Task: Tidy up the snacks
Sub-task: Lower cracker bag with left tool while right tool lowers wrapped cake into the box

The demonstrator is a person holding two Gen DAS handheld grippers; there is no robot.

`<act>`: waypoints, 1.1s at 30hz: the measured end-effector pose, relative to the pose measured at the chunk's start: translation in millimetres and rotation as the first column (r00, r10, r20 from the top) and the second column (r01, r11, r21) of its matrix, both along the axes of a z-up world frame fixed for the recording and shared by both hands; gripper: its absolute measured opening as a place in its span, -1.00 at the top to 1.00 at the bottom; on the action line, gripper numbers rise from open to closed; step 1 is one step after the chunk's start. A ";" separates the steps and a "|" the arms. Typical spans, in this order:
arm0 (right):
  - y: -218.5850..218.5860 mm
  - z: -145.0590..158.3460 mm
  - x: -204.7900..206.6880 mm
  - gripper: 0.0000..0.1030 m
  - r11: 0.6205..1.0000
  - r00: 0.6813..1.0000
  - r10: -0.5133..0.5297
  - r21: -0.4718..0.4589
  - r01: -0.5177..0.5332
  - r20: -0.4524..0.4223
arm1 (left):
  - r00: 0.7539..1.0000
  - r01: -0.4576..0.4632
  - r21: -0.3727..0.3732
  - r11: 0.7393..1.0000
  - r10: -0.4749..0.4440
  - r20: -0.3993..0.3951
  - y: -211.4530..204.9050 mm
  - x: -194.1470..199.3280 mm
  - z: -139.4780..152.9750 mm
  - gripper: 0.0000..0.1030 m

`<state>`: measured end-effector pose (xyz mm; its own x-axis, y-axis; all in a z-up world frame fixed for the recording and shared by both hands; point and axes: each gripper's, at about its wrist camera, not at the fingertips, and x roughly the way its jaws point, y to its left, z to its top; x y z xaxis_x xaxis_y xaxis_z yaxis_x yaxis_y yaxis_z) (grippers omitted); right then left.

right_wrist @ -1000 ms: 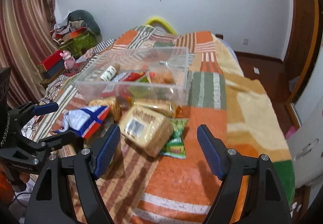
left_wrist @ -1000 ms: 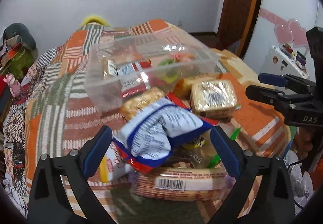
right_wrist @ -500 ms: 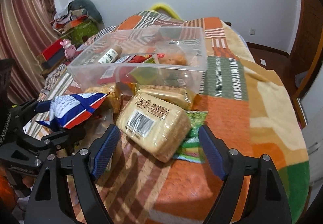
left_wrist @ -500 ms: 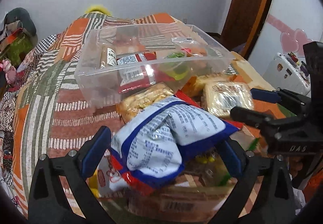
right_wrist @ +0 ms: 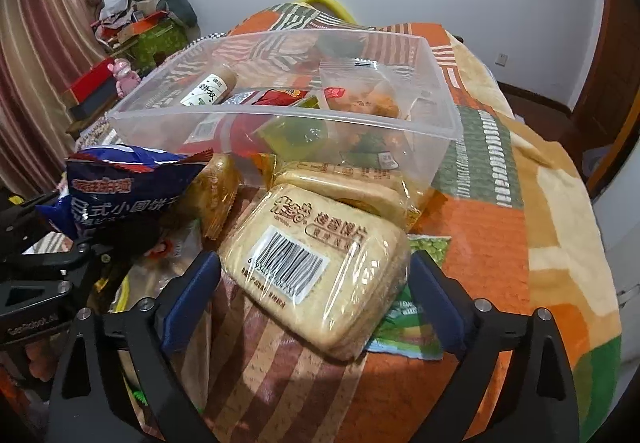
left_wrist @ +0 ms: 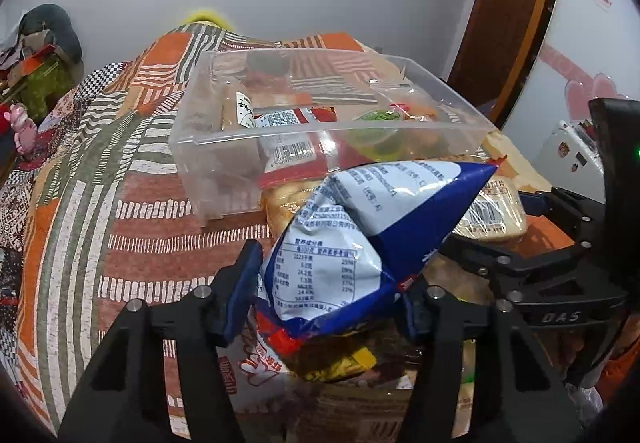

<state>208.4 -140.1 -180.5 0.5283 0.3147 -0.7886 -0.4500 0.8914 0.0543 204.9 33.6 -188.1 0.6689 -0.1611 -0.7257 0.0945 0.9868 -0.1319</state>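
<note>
Left wrist view: left gripper jaws clamp the blue snack bag; right gripper jaws gape around the cracker pack.

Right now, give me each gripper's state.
Left gripper: shut on the blue bag.
Right gripper: open, fingers either side of the cracker pack.

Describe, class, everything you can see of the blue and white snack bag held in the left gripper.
The blue and white snack bag is a crinkled, puffy foil pouch with red trim. Its white back, printed with a nutrition table, faces the left wrist camera; the blue front carries white lettering. The left gripper pinches its lower end, so it hangs tilted above the loose packets, its top corner pointing toward the clear plastic bin.
</note>
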 end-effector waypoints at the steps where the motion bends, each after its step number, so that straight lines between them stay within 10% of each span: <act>1: 2.5 -0.3 1.1 -0.82 1.000 1.000 0.000 -0.010 0.000 0.005 | 1.000 -0.002 0.003 1.000 0.002 0.005 0.3 -1.0 0.7 -0.06; 33: -21.0 88.7 -2.7 -0.74 0.994 0.980 -0.010 0.110 -0.012 0.197 | 0.971 -0.043 0.007 0.999 0.040 0.235 13.3 -10.5 102.2 0.08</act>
